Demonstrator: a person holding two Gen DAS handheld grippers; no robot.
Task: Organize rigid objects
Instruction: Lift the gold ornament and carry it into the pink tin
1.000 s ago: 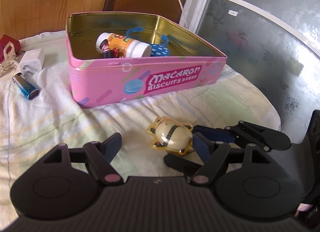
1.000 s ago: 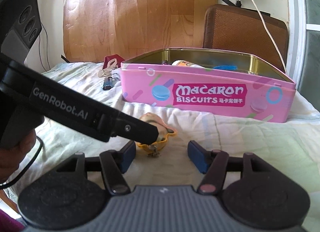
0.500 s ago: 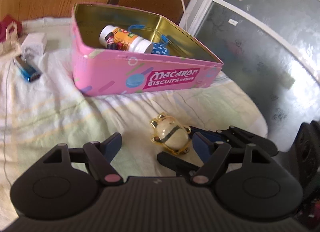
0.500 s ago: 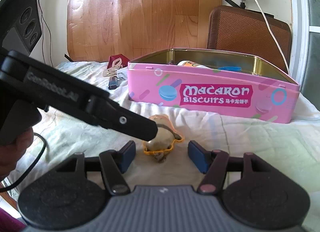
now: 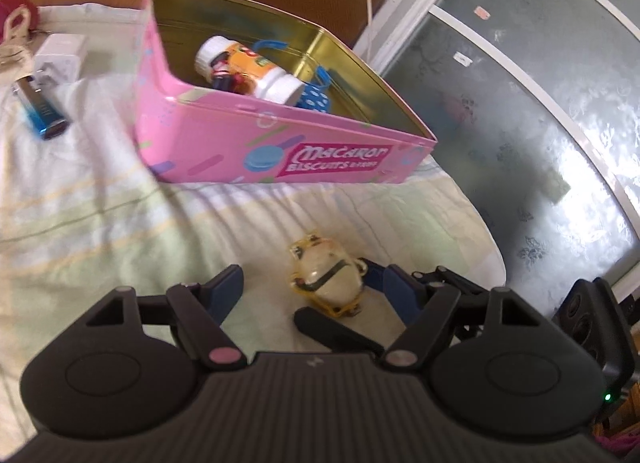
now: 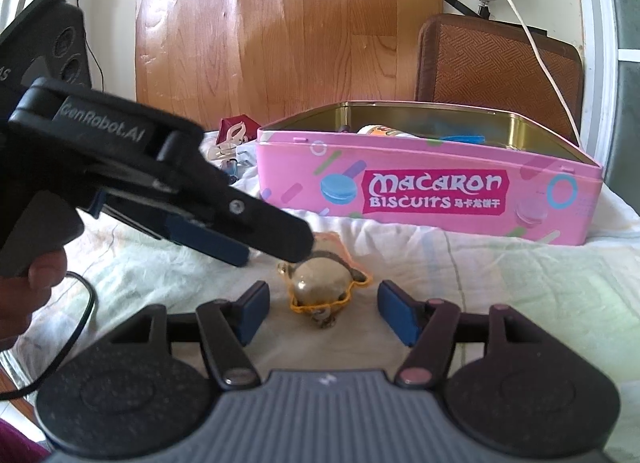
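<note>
One pink tin [image 5: 224, 151] holds a bottle [image 5: 250, 71] and blue cup [image 5: 314, 97]; both claws gape, gripping nothing.

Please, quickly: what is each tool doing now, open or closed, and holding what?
Left tool: open, holding nothing.
Right tool: open around the yellow toy, pads not touching.

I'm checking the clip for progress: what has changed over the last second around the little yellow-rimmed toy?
The left gripper rolled, tilting its view of the pink tin, and its finger came to rest against the yellow-rimmed toy, which turned slightly on the bedsheet. The right gripper kept still, jaws open either side of the toy without gripping it. Nothing was picked up. The tin, bottle and lighter stayed put.
</note>
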